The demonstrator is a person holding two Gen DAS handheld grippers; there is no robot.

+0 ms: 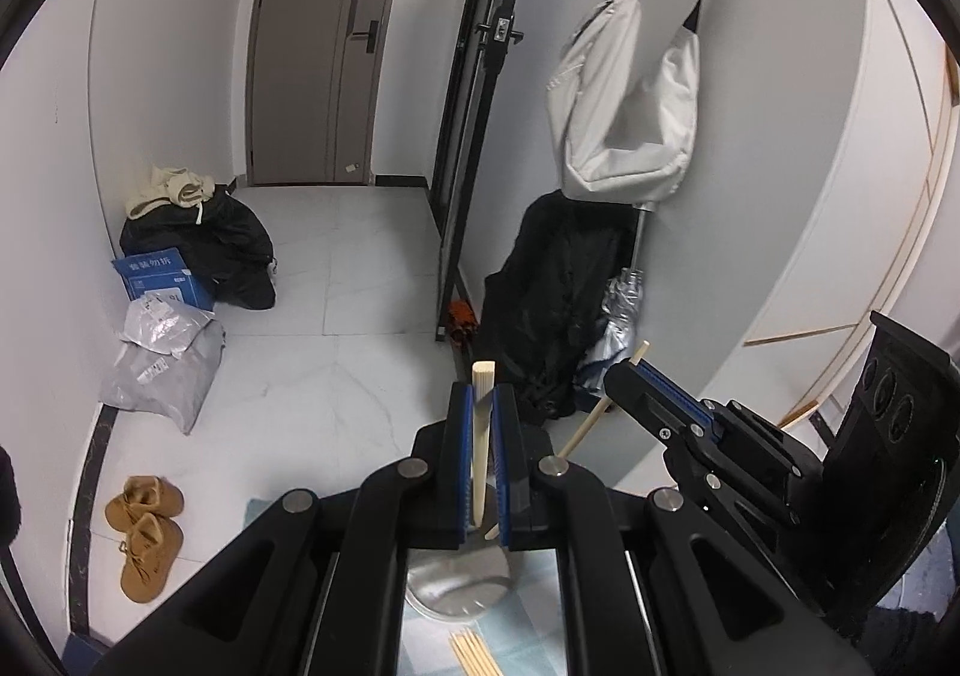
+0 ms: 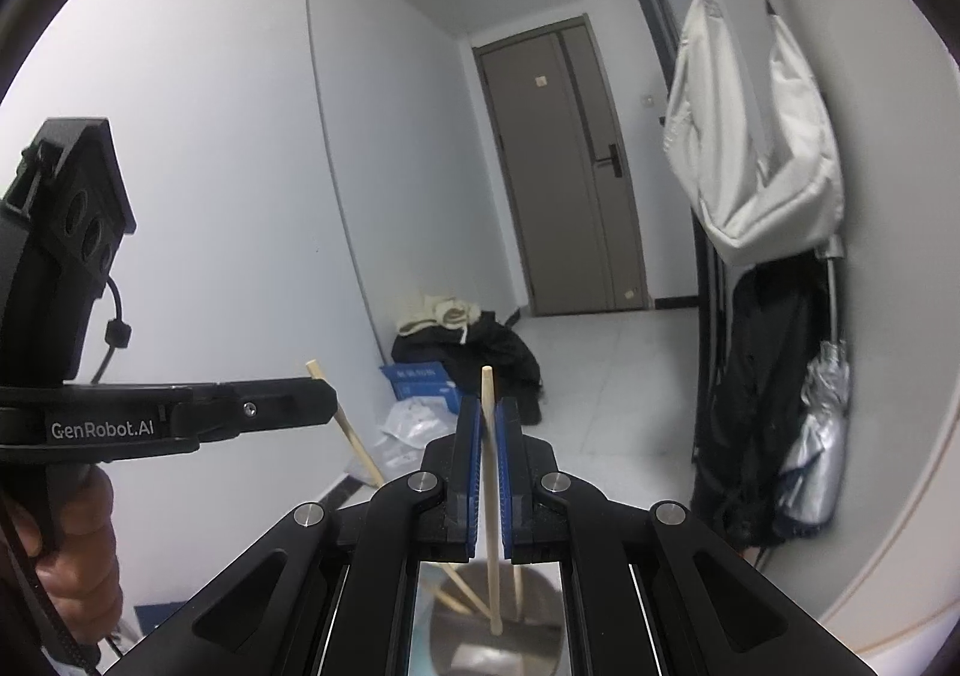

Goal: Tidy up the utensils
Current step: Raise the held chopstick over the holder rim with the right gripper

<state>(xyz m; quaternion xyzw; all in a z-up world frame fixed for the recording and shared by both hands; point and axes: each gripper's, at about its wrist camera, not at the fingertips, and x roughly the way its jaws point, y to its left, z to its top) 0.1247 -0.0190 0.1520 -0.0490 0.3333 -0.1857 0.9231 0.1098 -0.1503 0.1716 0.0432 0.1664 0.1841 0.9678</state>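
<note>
1. Left wrist view: my left gripper [image 1: 480, 424] has its jaws clamped on a flat wooden chopstick [image 1: 482, 436], raised over a metal container [image 1: 459, 580]. Loose chopsticks [image 1: 474, 653] lie on the worktop below. My right gripper [image 1: 630, 376] grips a thin wooden stick [image 1: 591, 416].
2. Right wrist view: my right gripper [image 2: 491, 436] has its jaws pinched on that stick [image 2: 489, 436], above the metal container [image 2: 498, 628], which holds more sticks.

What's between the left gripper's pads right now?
A wooden chopstick, clamped upright between the left gripper pads, its squared end sticking above them. The left wrist view shows it.
</note>
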